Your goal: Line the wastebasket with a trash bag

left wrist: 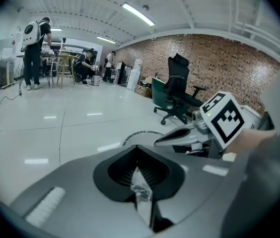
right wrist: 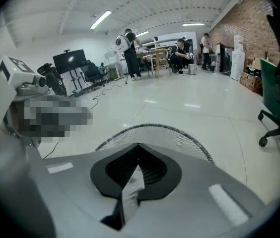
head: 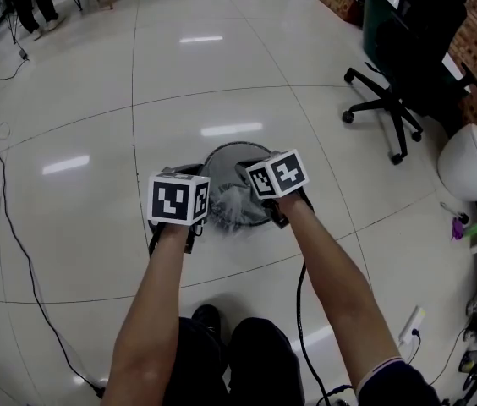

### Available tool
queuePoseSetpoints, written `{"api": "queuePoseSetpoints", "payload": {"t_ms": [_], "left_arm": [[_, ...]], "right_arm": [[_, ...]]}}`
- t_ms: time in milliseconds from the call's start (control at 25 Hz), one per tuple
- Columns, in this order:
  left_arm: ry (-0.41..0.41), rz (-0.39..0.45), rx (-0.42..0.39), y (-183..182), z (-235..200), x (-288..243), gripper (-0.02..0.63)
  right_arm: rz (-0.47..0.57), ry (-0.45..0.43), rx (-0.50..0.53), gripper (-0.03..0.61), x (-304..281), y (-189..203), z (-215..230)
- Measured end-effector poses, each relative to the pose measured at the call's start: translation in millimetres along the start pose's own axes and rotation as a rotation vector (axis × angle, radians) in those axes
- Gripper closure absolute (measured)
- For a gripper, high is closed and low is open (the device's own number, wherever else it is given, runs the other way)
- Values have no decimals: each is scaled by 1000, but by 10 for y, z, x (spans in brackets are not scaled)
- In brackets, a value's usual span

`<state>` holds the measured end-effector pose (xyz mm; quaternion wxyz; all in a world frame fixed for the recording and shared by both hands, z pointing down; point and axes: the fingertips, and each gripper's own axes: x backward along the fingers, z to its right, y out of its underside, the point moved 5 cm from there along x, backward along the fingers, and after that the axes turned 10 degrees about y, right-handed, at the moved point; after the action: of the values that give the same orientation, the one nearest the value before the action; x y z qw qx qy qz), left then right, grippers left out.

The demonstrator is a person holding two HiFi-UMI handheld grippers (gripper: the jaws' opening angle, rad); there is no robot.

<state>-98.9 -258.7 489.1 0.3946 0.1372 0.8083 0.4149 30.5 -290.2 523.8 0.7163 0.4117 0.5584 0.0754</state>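
**While the floor carries the wastebasket, my claws grip the trash bag**

The round mesh wastebasket stands just ahead of me. The grey trash bag is bunched at its near side, between my two claws. My left claw is closed tight on a sliver of its film. My right claw pinches another sliver.

no text, number, brand or sign can be read anywhere; only black-and-white square patterns are carried on the left cube and the right cube.
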Motion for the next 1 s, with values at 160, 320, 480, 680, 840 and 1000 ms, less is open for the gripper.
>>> {"api": "queuePoseSetpoints", "payload": {"t_ms": [160, 320, 480, 680, 840, 1000], "left_arm": [[3, -2, -47, -58, 167, 88, 603], [29, 34, -97, -207, 424, 242, 603], [48, 26, -143, -427, 653, 415, 603], [49, 53, -169, -760, 867, 775, 603], [36, 51, -193, -1301, 950, 1154, 603], [39, 32, -185, -2017, 1150, 1537, 603]], "right_arm": [[99, 5, -20, 577, 446, -87, -43], [200, 5, -43, 577, 950, -146, -133], [271, 30, -30, 577, 1457, -326, -150], [338, 51, -34, 577, 2041, -648, -182], [336, 55, -71, 577, 2446, -1020, -242], [313, 38, -111, 577, 2895, -1478, -324]]}}
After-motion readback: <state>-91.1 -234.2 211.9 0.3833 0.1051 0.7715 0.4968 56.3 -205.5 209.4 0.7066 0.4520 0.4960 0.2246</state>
